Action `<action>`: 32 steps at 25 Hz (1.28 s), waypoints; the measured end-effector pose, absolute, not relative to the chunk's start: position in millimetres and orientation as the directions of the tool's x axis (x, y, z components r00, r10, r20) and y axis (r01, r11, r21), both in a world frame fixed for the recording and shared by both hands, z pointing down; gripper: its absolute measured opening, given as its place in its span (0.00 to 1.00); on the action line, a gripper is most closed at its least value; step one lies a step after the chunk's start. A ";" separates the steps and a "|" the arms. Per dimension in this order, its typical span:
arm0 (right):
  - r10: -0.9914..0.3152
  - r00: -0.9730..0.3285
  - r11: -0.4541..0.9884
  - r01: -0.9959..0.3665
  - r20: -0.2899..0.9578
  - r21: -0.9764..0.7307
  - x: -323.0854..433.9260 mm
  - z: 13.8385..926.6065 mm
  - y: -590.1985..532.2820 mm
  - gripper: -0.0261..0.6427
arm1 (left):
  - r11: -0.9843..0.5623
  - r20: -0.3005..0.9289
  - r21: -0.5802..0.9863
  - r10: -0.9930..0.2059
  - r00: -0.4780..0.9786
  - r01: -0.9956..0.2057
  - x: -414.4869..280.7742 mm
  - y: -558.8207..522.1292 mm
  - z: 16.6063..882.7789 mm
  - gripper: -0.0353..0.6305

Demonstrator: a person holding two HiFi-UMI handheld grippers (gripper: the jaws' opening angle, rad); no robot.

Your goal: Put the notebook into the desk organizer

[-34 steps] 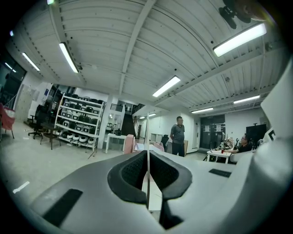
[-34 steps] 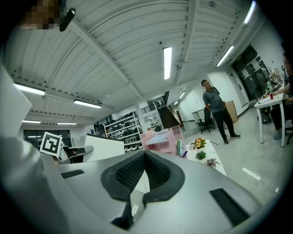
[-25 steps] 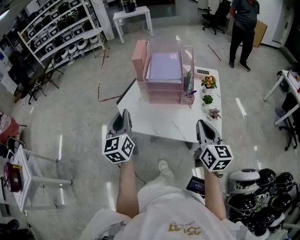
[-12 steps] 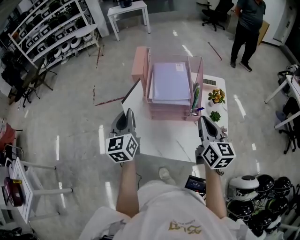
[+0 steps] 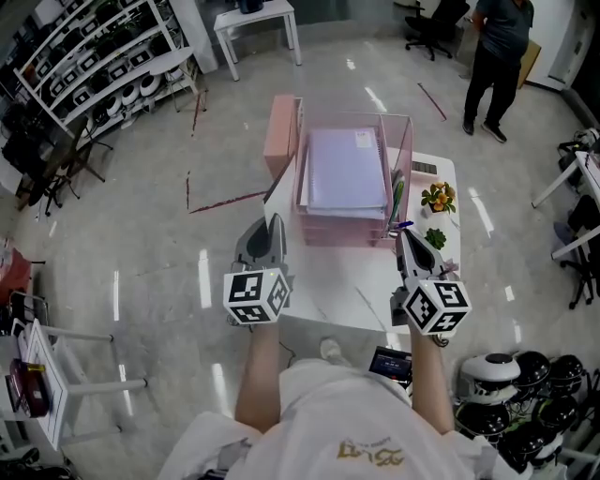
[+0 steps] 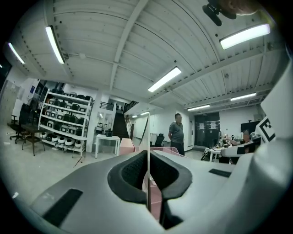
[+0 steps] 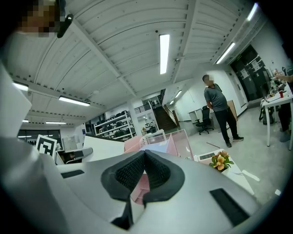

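A pink desk organizer [image 5: 281,133] with clear walls stands on the white table [image 5: 347,281]. A lavender notebook [image 5: 345,169] lies flat in its top tray. My left gripper [image 5: 274,221] hovers at the table's near left corner, just left of the organizer, shut and empty. My right gripper [image 5: 404,236] hangs over the table's near right part, also shut and empty. In the left gripper view the left gripper [image 6: 149,176] has its pads pressed together, with the organizer [image 6: 126,145] ahead. In the right gripper view the right gripper [image 7: 144,160] points at the organizer [image 7: 182,139] and notebook [image 7: 154,147].
Pens [image 5: 395,199] stand in the organizer's right pocket. Small potted plants [image 5: 437,197] [image 5: 435,237] line the table's right edge. A person [image 5: 497,52] stands far right. Shelving [image 5: 103,66] and a small white table [image 5: 253,23] stand behind; helmets [image 5: 525,384] lie at my right.
Both grippers have moved forward toward the organizer, the left one also shifting right. The table and organizer now sit closer in view. Both stay shut and empty.
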State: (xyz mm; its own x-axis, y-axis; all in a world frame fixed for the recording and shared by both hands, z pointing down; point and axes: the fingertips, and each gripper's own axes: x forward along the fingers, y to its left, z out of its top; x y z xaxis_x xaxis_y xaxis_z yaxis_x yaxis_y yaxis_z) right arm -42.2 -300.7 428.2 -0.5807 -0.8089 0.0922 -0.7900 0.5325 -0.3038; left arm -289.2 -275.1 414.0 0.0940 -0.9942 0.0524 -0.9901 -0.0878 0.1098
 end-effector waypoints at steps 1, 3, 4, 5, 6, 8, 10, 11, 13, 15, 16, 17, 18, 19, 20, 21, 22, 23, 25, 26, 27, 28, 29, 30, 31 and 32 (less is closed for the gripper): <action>-0.808 -0.582 0.534 -0.788 0.091 -0.306 -43.0 428.7 -301.6 0.06 | -0.094 0.047 0.107 -0.994 0.099 -0.990 -287.0 -275.8 412.2 0.09; -0.804 -0.587 0.539 -0.785 0.090 -0.307 -45.3 429.5 -302.5 0.06 | -0.106 0.039 0.095 -0.993 0.110 -0.990 -281.8 -278.4 409.8 0.09; -0.803 -0.589 0.541 -0.783 0.090 -0.306 -46.2 430.0 -302.5 0.06 | -0.111 0.038 0.082 -0.993 0.115 -0.990 -278.6 -280.0 409.1 0.09; -0.802 -0.590 0.542 -0.783 0.090 -0.307 -46.7 430.6 -302.0 0.06 | -0.117 0.039 0.065 -0.992 0.120 -0.991 -275.2 -281.3 408.3 0.09; -0.802 -0.591 0.542 -0.783 0.091 -0.307 -46.6 431.2 -301.2 0.06 | -0.124 0.040 0.048 -0.991 0.126 -0.991 -271.9 -282.1 407.3 0.09; -0.804 -0.588 0.540 -0.785 0.090 -0.304 -45.7 431.1 -300.5 0.06 | -0.135 0.039 0.014 -0.990 0.136 -0.991 -266.5 -283.8 404.5 0.09; -0.808 -0.583 0.536 -0.788 0.086 -0.302 -43.5 429.2 -301.3 0.06 | -0.146 0.040 -0.018 -0.989 0.145 -0.989 -262.3 -287.6 401.5 0.09; -0.811 -0.579 0.533 -0.791 0.084 -0.300 -41.7 428.3 -301.9 0.06 | -0.152 0.042 -0.031 -0.988 0.150 -0.988 -260.1 -290.1 400.4 0.09; -0.817 -0.571 0.526 -0.796 0.082 -0.299 -37.5 427.4 -303.2 0.06 | -0.162 0.045 -0.044 -0.986 0.160 -0.986 -256.2 -295.5 399.7 0.09; -0.822 -0.564 0.520 -0.801 0.082 -0.298 -33.1 427.9 -304.2 0.06 | -0.173 0.053 -0.054 -0.984 0.171 -0.983 -251.6 -300.2 400.5 0.09; -0.824 -0.561 0.517 -0.803 0.082 -0.298 -30.8 428.5 -304.7 0.06 | -0.180 0.058 -0.059 -0.983 0.177 -0.982 -248.4 -302.3 401.0 0.09; -0.826 -0.558 0.513 -0.804 0.083 -0.300 -28.5 429.0 -305.4 0.06 | -0.188 0.062 -0.065 -0.981 0.184 -0.980 -244.9 -304.5 401.3 0.09; -0.828 -0.555 0.510 -0.806 0.083 -0.301 -26.5 429.5 -306.3 0.06 | -0.195 0.066 -0.073 -0.979 0.190 -0.978 -241.3 -306.7 401.6 0.09; -0.829 -0.553 0.507 -0.807 0.083 -0.302 -25.0 429.8 -307.3 0.06 | -0.202 0.070 -0.085 -0.978 0.197 -0.976 -237.7 -309.0 402.2 0.09; -0.830 -0.551 0.506 -0.808 0.084 -0.303 -24.2 430.2 -308.3 0.06 | -0.210 0.075 -0.100 -0.976 0.203 -0.973 -234.5 -311.4 403.3 0.09; -0.830 -0.551 0.506 -0.808 0.084 -0.302 -24.0 430.8 -309.1 0.06 | -0.218 0.080 -0.117 -0.975 0.209 -0.969 -231.2 -313.7 404.5 0.09; -0.830 -0.551 0.506 -0.808 0.085 -0.301 -24.0 431.5 -309.6 0.06 | -0.226 0.085 -0.131 -0.973 0.216 -0.965 -227.9 -315.7 405.2 0.09; -0.830 -0.552 0.506 -0.808 0.086 -0.300 -24.1 432.2 -310.0 0.06 | -0.234 0.089 -0.142 -0.971 0.223 -0.962 -224.5 -317.5 405.6 0.09; -0.830 -0.552 0.507 -0.809 0.087 -0.298 -24.0 432.9 -311.0 0.06 | -0.249 0.098 -0.163 -0.967 0.235 -0.955 -218.4 -321.0 407.0 0.09; -0.830 -0.550 0.505 -0.810 0.088 -0.297 -23.5 433.2 -311.6 0.06 | -0.256 0.105 -0.175 -0.965 0.240 -0.951 -215.4 -322.9 408.3 0.09; -0.832 -0.547 0.502 -0.812 0.089 -0.296 -22.1 433.7 -312.0 0.06 | -0.264 0.112 -0.187 -0.963 0.247 -0.946 -212.1 -324.8 410.1 0.09; -0.835 -0.542 0.498 -0.816 0.090 -0.295 -19.7 434.3 -312.5 0.06 | -0.273 0.120 -0.198 -0.960 0.254 -0.941 -208.6 -326.8 412.3 0.09; -0.839 -0.536 0.491 -0.820 0.091 -0.295 -16.3 435.0 -313.1 0.06 | -0.282 0.129 -0.207 -0.957 0.260 -0.937 -205.0 -328.9 414.8 0.09; -0.844 -0.528 0.484 -0.824 0.093 -0.295 -12.1 435.7 -314.0 0.06 | -0.290 0.139 -0.217 -0.954 0.264 -0.932 -201.3 -331.1 417.6 0.09; -0.849 -0.520 0.475 -0.829 0.094 -0.295 -7.5 436.3 -315.0 0.06 | -0.296 0.152 -0.229 -0.952 0.266 -0.927 -197.6 -333.6 420.9 0.10; -0.854 -0.511 0.466 -0.834 0.094 -0.295 -2.9 436.7 -316.1 0.06 | -0.302 0.167 -0.243 -0.949 0.267 -0.922 -194.0 -336.2 424.7 0.10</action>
